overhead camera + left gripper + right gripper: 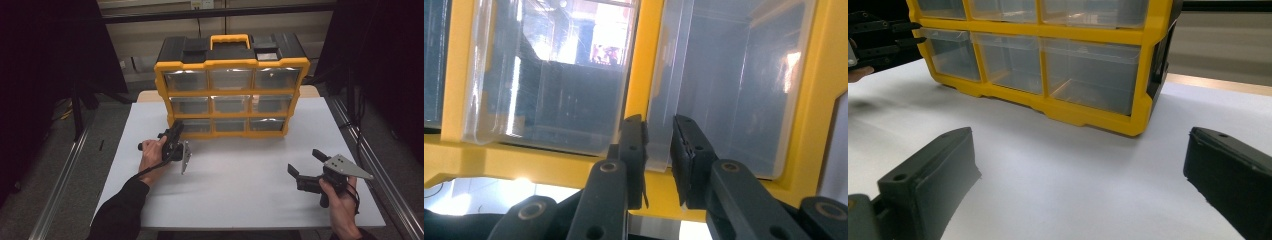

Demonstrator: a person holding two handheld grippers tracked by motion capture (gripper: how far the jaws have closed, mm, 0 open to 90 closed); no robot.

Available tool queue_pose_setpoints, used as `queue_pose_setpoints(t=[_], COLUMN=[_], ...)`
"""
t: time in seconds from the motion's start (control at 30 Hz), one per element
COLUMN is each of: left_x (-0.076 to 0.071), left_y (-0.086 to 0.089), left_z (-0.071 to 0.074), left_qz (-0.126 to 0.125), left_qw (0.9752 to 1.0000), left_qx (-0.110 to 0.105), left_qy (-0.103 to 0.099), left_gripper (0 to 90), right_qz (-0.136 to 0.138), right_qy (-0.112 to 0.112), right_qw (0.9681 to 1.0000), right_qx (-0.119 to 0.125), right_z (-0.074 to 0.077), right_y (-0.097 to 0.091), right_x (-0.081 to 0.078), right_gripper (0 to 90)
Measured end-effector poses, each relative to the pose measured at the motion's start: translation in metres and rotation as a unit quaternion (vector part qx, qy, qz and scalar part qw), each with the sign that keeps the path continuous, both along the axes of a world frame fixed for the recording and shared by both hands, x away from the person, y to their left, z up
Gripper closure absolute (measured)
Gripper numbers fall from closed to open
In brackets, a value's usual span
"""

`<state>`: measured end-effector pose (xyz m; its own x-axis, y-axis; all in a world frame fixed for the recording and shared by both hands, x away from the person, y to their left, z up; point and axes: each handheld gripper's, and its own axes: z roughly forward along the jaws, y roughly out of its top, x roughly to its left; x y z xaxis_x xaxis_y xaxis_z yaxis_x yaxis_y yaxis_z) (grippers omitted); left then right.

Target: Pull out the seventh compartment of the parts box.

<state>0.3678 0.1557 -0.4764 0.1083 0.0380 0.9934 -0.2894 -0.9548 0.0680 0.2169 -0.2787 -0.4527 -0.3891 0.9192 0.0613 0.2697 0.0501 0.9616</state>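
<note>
Table (240, 195): white top, occupying the centre of the high view, with grey floor and metal rails to either side.

Drawer cabinet (231, 92): yellow frame, black top with a yellow carry handle (229, 39), standing upright at the far middle of the table. Nine clear plastic drawers in three rows of three, fronts facing the near side.

Left gripper (176, 131): held in the person's left hand (151, 152) at the near left corner of the cabinet, rolled on its side. Its two jaws stand on either side of the edge of the bottom-left drawer (719, 95) front, close together with the clear lip between them; whether they actually pinch it cannot be told.

Right gripper (305, 164): held in the right hand (342, 205) over the near right part of the table, well apart from the cabinet. Jaws spread wide, with only bare tabletop between them.
</note>
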Motion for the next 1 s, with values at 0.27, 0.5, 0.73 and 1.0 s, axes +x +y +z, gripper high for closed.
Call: queue_pose_setpoints(t=[0.27, 0.5, 0.73, 1.0], left_x=[-0.0044, -0.005, -0.0072, -0.01], left_y=[0.001, 0.001, 0.0023, 0.0027], left_z=[0.0002, -0.0061, -0.0058, -0.0052], left_qz=[-0.002, -0.029, -0.032, -0.035], left_qw=[0.9998, 0.9987, 0.9985, 0.9985], left_qx=[-0.007, -0.04, -0.041, -0.041], left_qy=[-0.017, -0.008, -0.015, -0.013], left_gripper=[77.0, 77.5, 77.5, 77.5], right_qz=[0.001, 0.002, 0.004, 0.005], right_qy=[-0.002, -0.001, -0.002, 0.0], right_qw=[1.0, 1.0, 1.0, 1.0], right_qx=[-0.006, -0.006, -0.007, -0.007], right_z=[-0.0004, -0.0004, -0.0004, -0.0004], right_y=[0.0003, 0.0002, 0.0006, 0.0009], right_x=[0.0004, 0.0003, 0.0002, 0.0], right_gripper=[0.1, 0.1, 0.1, 0.1])
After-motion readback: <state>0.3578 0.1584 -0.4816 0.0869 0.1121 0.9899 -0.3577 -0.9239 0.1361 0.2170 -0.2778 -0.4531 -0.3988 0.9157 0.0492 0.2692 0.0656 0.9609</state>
